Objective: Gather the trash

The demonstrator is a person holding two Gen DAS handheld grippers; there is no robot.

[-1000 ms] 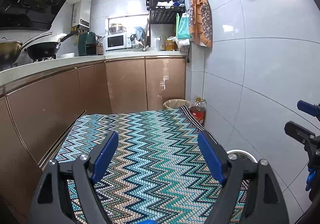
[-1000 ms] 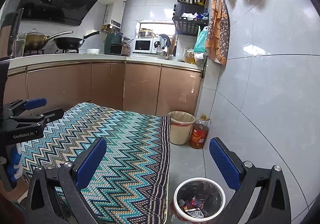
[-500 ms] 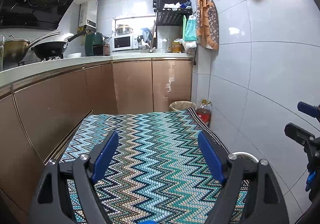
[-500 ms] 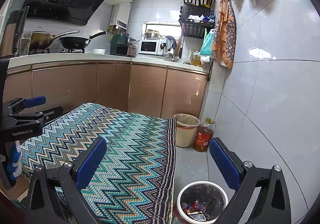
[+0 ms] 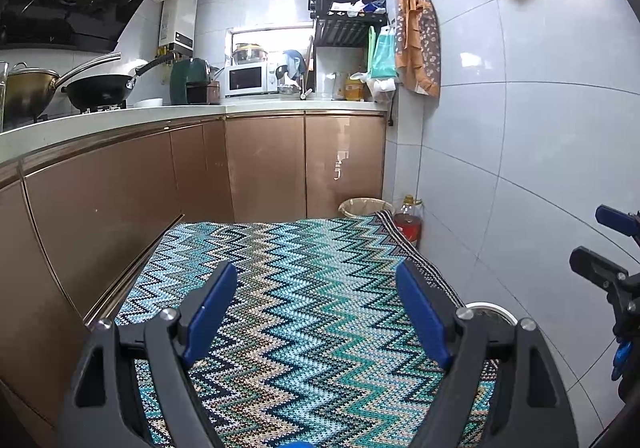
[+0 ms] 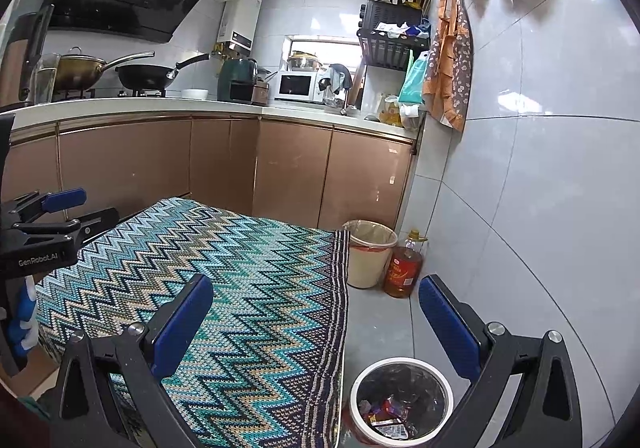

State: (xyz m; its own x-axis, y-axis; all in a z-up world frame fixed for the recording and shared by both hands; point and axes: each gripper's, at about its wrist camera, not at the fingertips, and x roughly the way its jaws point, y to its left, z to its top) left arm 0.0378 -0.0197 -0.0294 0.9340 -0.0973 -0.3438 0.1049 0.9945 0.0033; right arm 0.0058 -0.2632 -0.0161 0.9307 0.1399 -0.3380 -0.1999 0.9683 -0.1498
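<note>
Both views have lifted slightly; left gripper [image 5: 316,312] and right gripper [image 6: 316,324], fingers apart and empty, hover over the zigzag cloth [image 6: 248,288]; white bin [image 6: 400,400] near right holds wrappers; no loose trash visible.

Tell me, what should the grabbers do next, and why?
Probably lower the right gripper toward the white bin on the floor beside the zigzag rug. It is the nearest bin, has a dark liner with wrappers inside, and sits just below this gripper. Both grippers, the left gripper too, are open and empty.
</note>
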